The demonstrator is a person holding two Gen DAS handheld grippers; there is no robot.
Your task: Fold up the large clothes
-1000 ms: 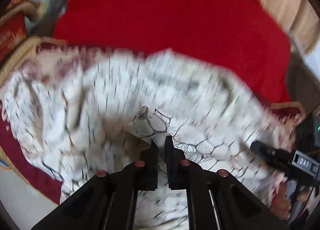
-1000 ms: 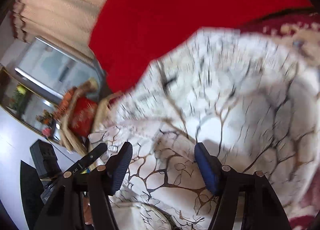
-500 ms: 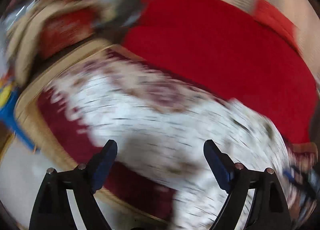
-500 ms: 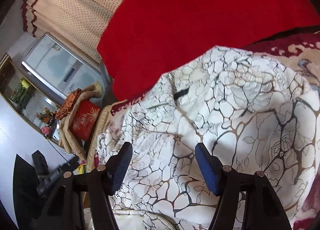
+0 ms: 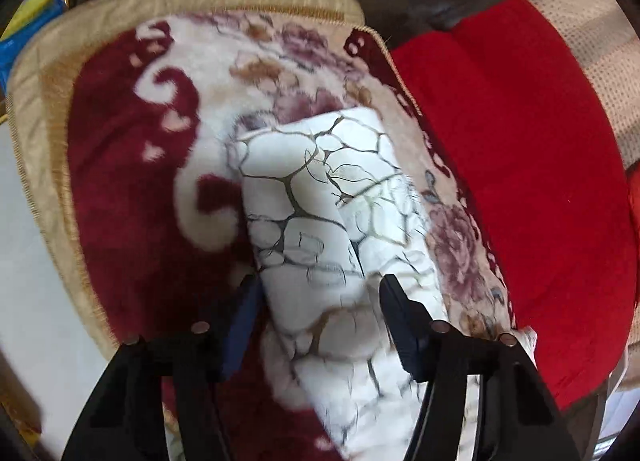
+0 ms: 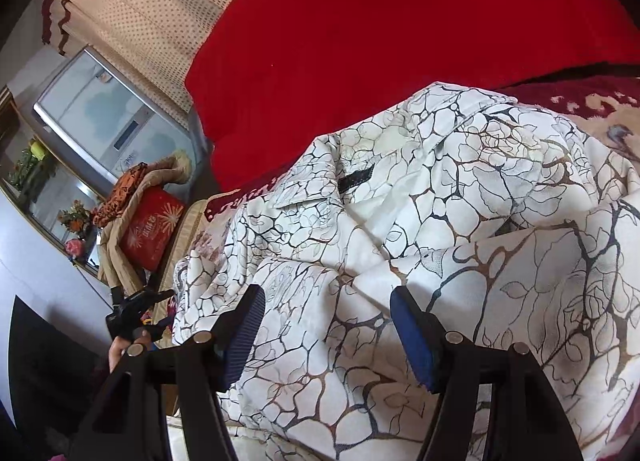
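Lying long and straight ahead of the wide-open left gripper [image 5: 320, 301], the white shirt's sleeve [image 5: 320, 197] points away, while the right gripper [image 6: 326, 325] waits wide too.

Even, bright daylight is seen; the left view is motion-blurred, the right sharp; edges are fisheye-bent and vignetted.

Red sofa [image 6: 380, 41], dotted curtains [image 6: 160, 9]
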